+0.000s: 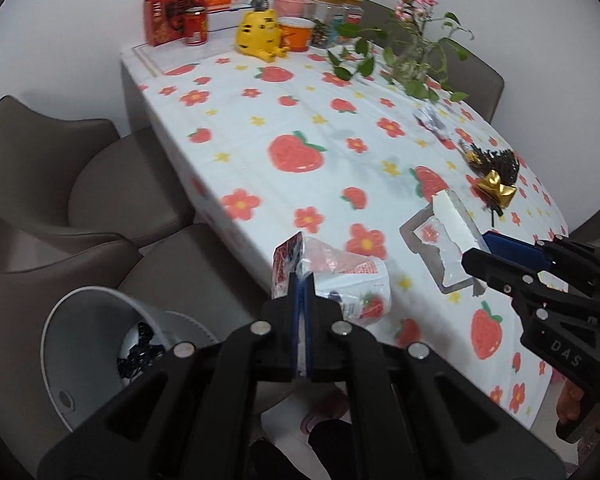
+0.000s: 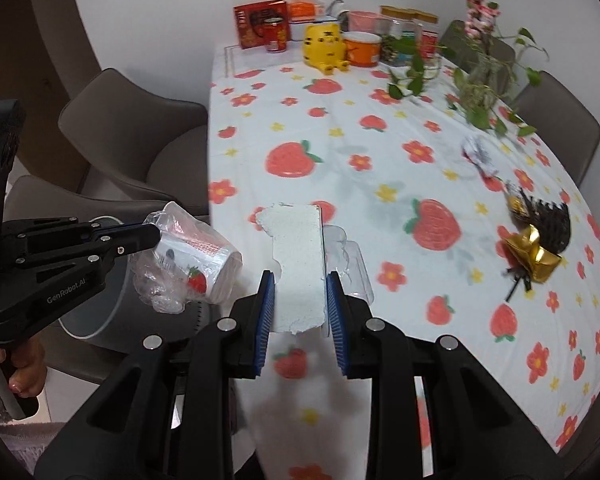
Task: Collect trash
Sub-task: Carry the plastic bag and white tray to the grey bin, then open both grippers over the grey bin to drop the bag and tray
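Observation:
My left gripper (image 1: 300,280) is shut on the clear plastic wrap around a white cup with a strawberry print (image 1: 356,292), which hangs off the table's near edge. In the right wrist view this gripper (image 2: 156,233) and the cup (image 2: 204,256) appear at the left. My right gripper (image 2: 300,280) is shut on a torn white blister card (image 2: 298,248) with a clear plastic shell, held over the tablecloth (image 2: 340,168). In the left wrist view this gripper (image 1: 476,248) and its card (image 1: 448,216) sit at the right. A white bin (image 1: 80,340) with dark trash inside stands on the floor, lower left.
A gold and black wrapper (image 2: 536,256) and a crumpled silver wrapper (image 2: 478,154) lie on the table's right side. A plant vase (image 1: 414,56), a yellow tiger toy (image 1: 260,34), a red box, a can and jars stand at the far end. Brown chairs (image 1: 100,184) flank the table.

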Tool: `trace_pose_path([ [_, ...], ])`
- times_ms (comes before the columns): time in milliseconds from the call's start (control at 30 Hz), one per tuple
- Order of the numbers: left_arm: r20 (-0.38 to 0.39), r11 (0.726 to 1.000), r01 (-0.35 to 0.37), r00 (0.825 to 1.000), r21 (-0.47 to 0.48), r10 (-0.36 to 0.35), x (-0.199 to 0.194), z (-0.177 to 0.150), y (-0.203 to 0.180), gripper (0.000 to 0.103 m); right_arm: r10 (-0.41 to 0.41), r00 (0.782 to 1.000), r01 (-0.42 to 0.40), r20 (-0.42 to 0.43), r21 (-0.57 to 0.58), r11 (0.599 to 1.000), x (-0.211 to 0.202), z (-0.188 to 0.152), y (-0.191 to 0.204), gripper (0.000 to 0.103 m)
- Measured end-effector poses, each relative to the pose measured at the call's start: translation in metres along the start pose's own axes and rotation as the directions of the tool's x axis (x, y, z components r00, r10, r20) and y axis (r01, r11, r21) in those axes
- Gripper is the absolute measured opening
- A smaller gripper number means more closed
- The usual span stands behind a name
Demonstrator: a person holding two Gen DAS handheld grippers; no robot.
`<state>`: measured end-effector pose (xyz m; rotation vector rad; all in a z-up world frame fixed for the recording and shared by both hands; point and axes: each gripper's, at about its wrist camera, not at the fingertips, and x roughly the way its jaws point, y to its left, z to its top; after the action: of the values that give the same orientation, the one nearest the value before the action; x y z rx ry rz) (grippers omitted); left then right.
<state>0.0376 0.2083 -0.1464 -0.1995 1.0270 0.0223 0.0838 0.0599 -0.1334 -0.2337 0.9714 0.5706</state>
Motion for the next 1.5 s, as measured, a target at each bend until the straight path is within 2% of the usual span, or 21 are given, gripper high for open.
trace_pose_path([
  [267, 0.024, 0.981, -0.140, 0.989, -0.133, 0.144, -0.061, -0.041, 0.128, 0.003, 0.141, 0.990, -0.142, -0.013, -0.133, 0.981, 0.020, 0.021, 0.138, 0.025],
  [467, 0.011, 0.940, -0.246, 0.967, -0.235, 0.256, -0.093, -0.073, 0.183, 0.003, 0.182, 0.983, -0.182, -0.020, -0.194, 0.964, 0.028, 0.026, 0.208, 0.025],
  [600, -0.006, 0.917, -0.278, 0.957, -0.285, 0.289, -0.103, -0.089, 0.205, 0.003, 0.174, 0.984, -0.177, -0.034, -0.224, 0.958, 0.036, 0.026, 0.239, 0.025],
  [800, -0.018, 0.905, -0.275, 0.959, -0.324, 0.284, -0.105, -0.099, 0.215, 0.003, 0.147, 0.987, -0.157, -0.058, -0.237, 0.959, 0.043, 0.024, 0.259, 0.025],
  [1000, -0.013, 0.908, -0.271, 0.959, -0.321, 0.282, -0.105, -0.101, 0.209, 0.003, 0.145, 0.986, -0.160, -0.081, -0.228, 0.961, 0.046, 0.024, 0.265, 0.025],
  [1067, -0.015, 0.911, -0.267, 0.961, -0.315, 0.276, -0.103, -0.101, 0.205, 0.003, 0.153, 0.984, -0.170, -0.094, -0.207, 0.963, 0.048, 0.025, 0.263, 0.038],
  [1100, -0.019, 0.912, -0.268, 0.961, -0.311, 0.276, -0.101, -0.101, 0.203, 0.003, 0.153, 0.984, -0.168, -0.089, -0.202, 0.965, 0.048, 0.025, 0.261, 0.056],
  [1133, -0.024, 0.911, -0.273, 0.960, -0.309, 0.280, -0.101, -0.102, 0.202, 0.003, 0.147, 0.986, -0.160, -0.078, -0.202, 0.966, 0.047, 0.024, 0.261, 0.060],
  [1500, -0.065, 0.914, -0.257, 0.966, -0.313, 0.249, -0.092, -0.107, 0.198, 0.007, 0.128, 0.989, -0.141, -0.075, -0.212, 0.967, 0.044, 0.022, 0.255, 0.059],
])
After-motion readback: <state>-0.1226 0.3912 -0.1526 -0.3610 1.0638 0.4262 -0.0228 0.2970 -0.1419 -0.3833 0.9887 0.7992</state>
